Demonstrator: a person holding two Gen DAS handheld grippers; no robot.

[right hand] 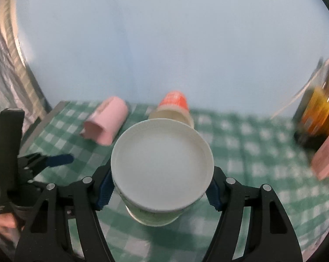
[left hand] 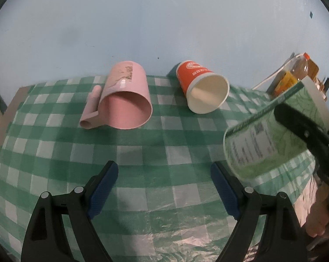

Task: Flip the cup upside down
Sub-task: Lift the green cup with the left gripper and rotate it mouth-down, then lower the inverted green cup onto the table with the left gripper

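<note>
My right gripper [right hand: 162, 187] is shut on a green-and-white paper cup [right hand: 162, 166] and holds it above the checked cloth, its white base facing the camera. In the left wrist view the same cup [left hand: 262, 139] hangs tilted at the right, rim down and to the left. My left gripper [left hand: 164, 187] is open and empty, low over the cloth. A pink mug [left hand: 125, 98] and an orange paper cup [left hand: 203, 87] lie on their sides at the back of the table; both also show in the right wrist view, the mug [right hand: 107, 120] and the orange cup [right hand: 173, 107].
A green-and-white checked cloth [left hand: 142, 148] covers the table. Bottles and boxes [left hand: 300, 72] stand at the back right, also in the right wrist view [right hand: 319, 113]. A pale blue wall [left hand: 164, 21] rises behind the table. The table's left edge [left hand: 9, 113] is near the mug.
</note>
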